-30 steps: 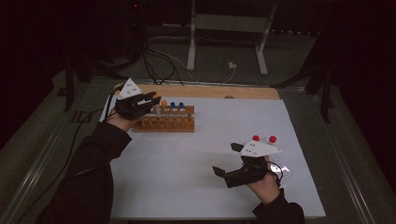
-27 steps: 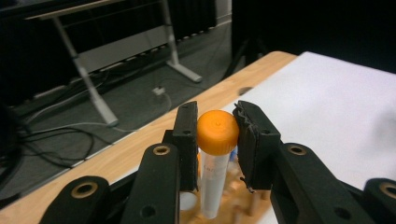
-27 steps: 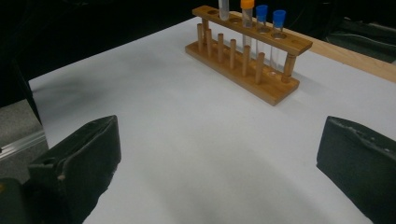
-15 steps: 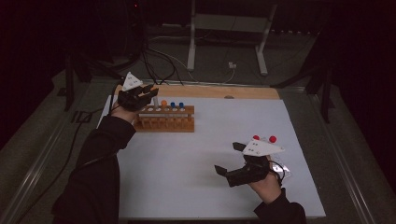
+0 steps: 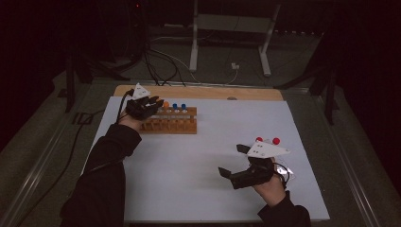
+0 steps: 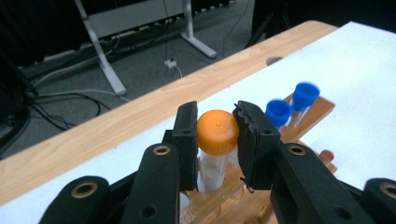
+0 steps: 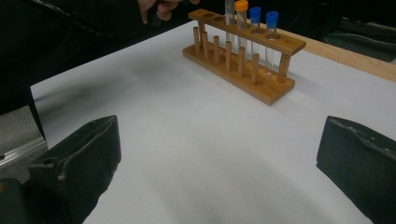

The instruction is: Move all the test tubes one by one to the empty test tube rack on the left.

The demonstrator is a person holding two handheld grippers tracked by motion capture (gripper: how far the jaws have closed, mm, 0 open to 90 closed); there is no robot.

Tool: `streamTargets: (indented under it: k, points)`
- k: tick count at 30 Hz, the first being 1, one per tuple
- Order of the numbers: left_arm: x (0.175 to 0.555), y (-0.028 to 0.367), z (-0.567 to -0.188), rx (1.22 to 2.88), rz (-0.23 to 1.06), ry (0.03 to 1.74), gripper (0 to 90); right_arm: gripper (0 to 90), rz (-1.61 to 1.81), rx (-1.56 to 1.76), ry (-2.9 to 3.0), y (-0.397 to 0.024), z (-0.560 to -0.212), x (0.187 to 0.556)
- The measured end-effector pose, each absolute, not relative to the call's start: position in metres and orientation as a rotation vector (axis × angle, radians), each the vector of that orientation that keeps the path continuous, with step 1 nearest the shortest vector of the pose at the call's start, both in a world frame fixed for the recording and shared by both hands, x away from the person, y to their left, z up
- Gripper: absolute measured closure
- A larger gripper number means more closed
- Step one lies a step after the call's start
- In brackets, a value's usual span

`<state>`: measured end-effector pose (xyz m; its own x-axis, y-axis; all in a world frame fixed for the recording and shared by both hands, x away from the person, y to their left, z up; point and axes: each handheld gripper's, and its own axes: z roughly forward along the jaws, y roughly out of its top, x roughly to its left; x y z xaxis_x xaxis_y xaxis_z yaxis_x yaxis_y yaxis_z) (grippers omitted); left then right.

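The left hand-held gripper is at the far left part of the white table, over the left end of a wooden rack. In the left gripper view its two black jaws are closed on the orange cap of a clear tube that stands upright in the rack; both pads touch the cap's sides. Two tubes with blue caps stand in the same row, just beside it, toward the right end of the rack.

The right hand-held gripper is near the front right of the table, well apart from the rack, and it points to the left. Its jaws are wide apart and nothing is between them; in the right gripper view I see only bare white table between the two pads. Two small red things lie on the table just behind this gripper; I cannot tell what they are. A light wooden strip runs along the far edge of the table.
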<state>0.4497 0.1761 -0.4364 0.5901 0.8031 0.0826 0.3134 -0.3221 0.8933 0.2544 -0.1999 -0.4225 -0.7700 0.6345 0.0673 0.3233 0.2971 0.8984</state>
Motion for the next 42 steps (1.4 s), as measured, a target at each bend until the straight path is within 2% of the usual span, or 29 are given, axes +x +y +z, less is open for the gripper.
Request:
streamTargets:
  k: [19,24,30,40,42]
  points:
    - [0.453,0.176,-0.442,1.927,0.625,0.947,70.1,0.0,1.469,0.877,2.267,-0.201,-0.422,0.255]
    - [0.446,0.179,-0.430,1.894,0.597,0.928,56.4,0.0,1.472,0.877,2.258,-0.204,-0.420,0.254]
    - [0.430,0.180,-0.412,1.868,0.555,0.869,33.7,0.0,1.474,0.884,2.227,-0.212,-0.413,0.254]
    - [0.387,0.171,-0.407,1.856,0.429,0.724,1.0,0.0,1.411,0.952,2.093,-0.256,-0.396,0.255]
    - [0.378,0.169,-0.409,1.851,0.406,0.695,1.0,0.0,1.383,0.980,2.066,-0.268,-0.395,0.256]
